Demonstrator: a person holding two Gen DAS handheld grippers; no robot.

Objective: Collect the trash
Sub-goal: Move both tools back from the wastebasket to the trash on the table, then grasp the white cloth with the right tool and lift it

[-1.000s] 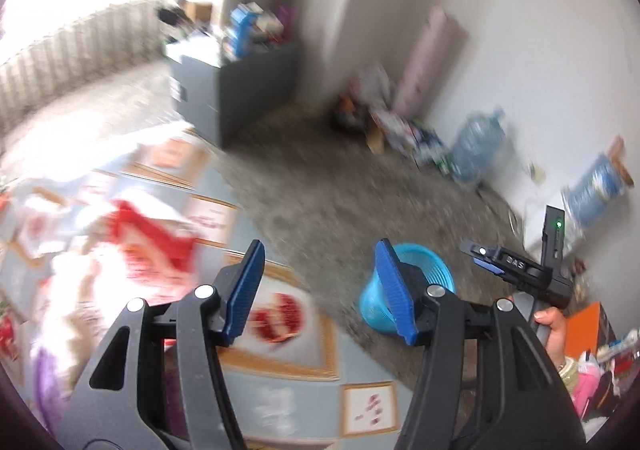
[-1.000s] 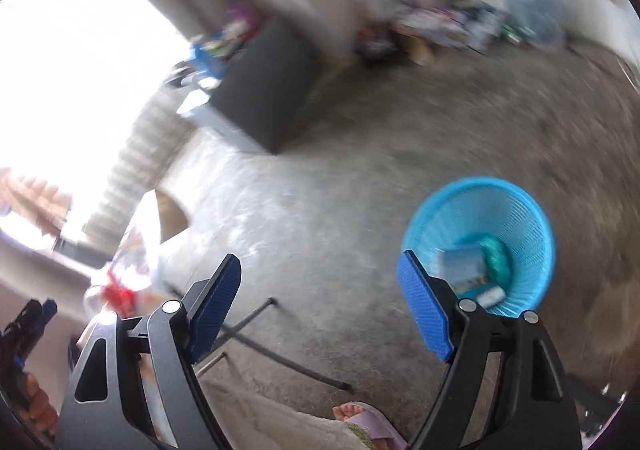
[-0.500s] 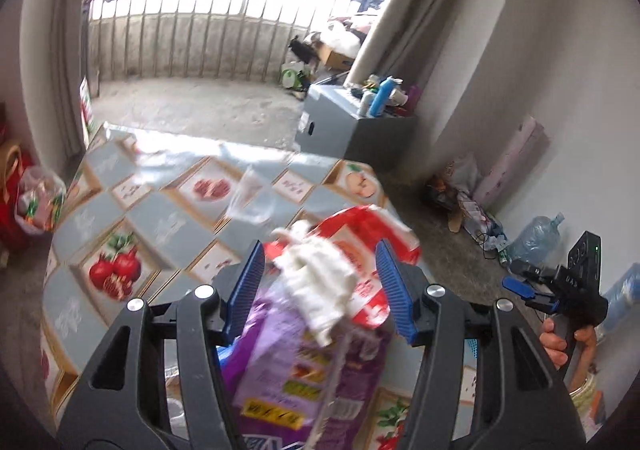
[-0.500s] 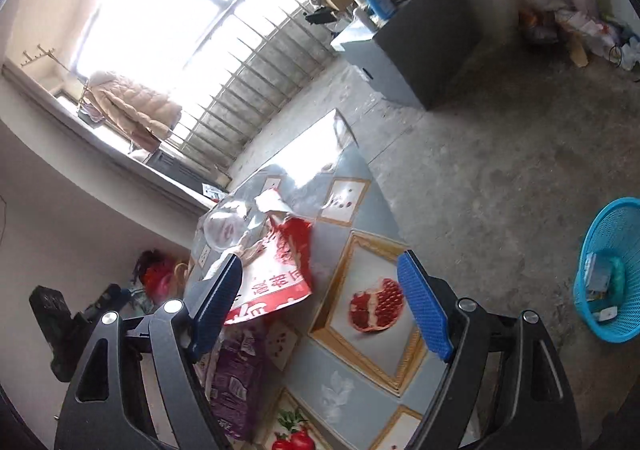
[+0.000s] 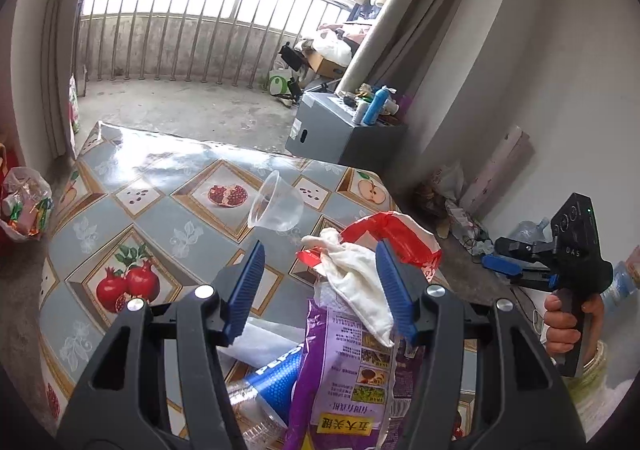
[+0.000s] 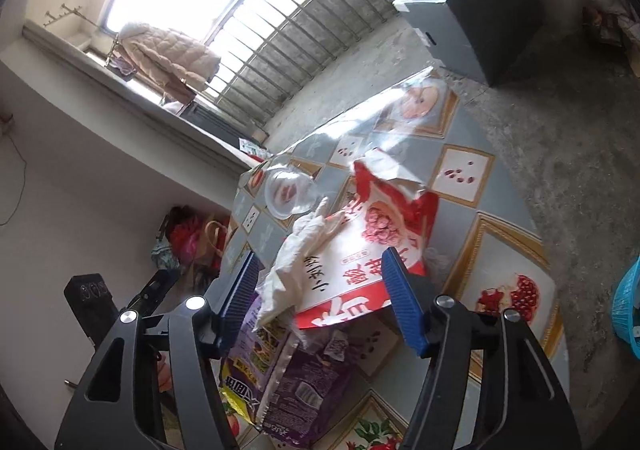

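Note:
Trash lies on the fruit-patterned table [image 5: 132, 217]. A clear plastic cup [image 5: 276, 201] lies on its side. Nearer me are a red snack bag [image 5: 394, 230], a crumpled white cloth [image 5: 356, 274], a purple bag [image 5: 348, 374] and a Pepsi bottle [image 5: 268, 386]. My left gripper [image 5: 320, 290] hovers open over the cloth and purple bag, touching neither. My right gripper [image 6: 320, 298] hangs above the red snack bag [image 6: 384, 234] and white cloth [image 6: 296, 266]; its jaws are closing, and the pads press on nothing. A hand [image 5: 568, 326] holds it at the table's right side.
A blue basket [image 6: 628, 306] stands on the concrete floor right of the table. A grey cabinet [image 5: 344, 133] with bottles on top sits by the curtain. A bag of wrappers [image 5: 26, 201] lies left of the table. Clutter lines the right wall.
Both views swung from the floor and blue basket up onto the table and its trash. The right gripper's jaws stand narrower than half a second ago.

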